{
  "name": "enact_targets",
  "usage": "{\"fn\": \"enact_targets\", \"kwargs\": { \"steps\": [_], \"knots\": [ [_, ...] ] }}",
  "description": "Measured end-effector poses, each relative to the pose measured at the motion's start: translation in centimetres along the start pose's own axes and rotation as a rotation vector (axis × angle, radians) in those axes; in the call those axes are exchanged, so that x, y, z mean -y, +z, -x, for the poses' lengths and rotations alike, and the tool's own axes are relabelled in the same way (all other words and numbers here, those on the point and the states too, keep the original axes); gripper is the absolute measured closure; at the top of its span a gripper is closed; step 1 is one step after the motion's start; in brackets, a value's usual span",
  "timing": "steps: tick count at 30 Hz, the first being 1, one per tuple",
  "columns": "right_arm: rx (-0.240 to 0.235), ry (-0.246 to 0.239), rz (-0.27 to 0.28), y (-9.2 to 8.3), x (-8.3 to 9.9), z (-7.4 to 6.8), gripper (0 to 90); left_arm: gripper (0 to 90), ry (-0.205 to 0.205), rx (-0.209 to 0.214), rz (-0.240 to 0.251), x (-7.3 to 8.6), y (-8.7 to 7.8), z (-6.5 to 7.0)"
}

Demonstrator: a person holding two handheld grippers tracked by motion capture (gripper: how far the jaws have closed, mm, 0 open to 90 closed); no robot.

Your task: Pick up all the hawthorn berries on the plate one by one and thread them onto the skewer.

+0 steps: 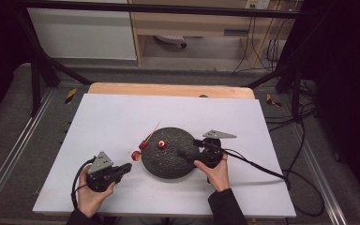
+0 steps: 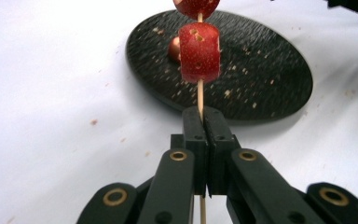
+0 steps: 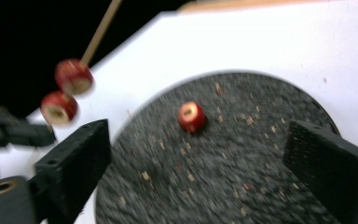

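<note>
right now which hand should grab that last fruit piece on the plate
Right. Its gripper hangs open over the plate, close to the loose fruit piece. The left gripper is shut on the skewer.

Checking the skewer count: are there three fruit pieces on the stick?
No: the skewer carries two red pieces, and the third piece lies on the black plate.

You have three red fruit pieces: two threaded on the one wooden skewer [image 1: 151, 133], the lower [image 2: 199, 52] and the upper [image 2: 196, 7], and one loose piece [image 1: 161, 144] on the single dark round plate [image 1: 173, 166]. You hold two grippers, left [image 1: 126, 168] and right [image 1: 187, 147].
</note>
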State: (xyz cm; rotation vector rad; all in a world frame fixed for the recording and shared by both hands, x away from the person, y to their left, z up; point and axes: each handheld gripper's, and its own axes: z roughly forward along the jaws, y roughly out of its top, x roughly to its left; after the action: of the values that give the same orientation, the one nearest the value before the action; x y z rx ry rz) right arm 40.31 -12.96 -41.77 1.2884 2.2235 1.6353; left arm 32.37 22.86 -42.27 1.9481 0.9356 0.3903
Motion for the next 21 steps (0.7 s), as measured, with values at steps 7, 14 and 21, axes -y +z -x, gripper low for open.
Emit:
{"fn": "enact_targets", "kwargs": {
  "steps": [7, 14, 21],
  "knots": [
    [0.047, -0.132, -0.160, 0.8, -1.5, -1.2, 6.1, 88.5, 0.028, 0.013, -0.043, 1.1, -0.4, -1.0],
    [0.071, -0.228, -0.244, 2.4, -3.4, -2.3, 7.9, 88.5, 0.002, 0.013, -0.050, 1.9, -1.4, -2.0],
    [0.083, -0.263, -0.343, 4.4, -4.8, -2.8, 9.2, 88.5, -0.002, 0.006, -0.056, 2.2, -1.5, -2.5]
  ]
}}
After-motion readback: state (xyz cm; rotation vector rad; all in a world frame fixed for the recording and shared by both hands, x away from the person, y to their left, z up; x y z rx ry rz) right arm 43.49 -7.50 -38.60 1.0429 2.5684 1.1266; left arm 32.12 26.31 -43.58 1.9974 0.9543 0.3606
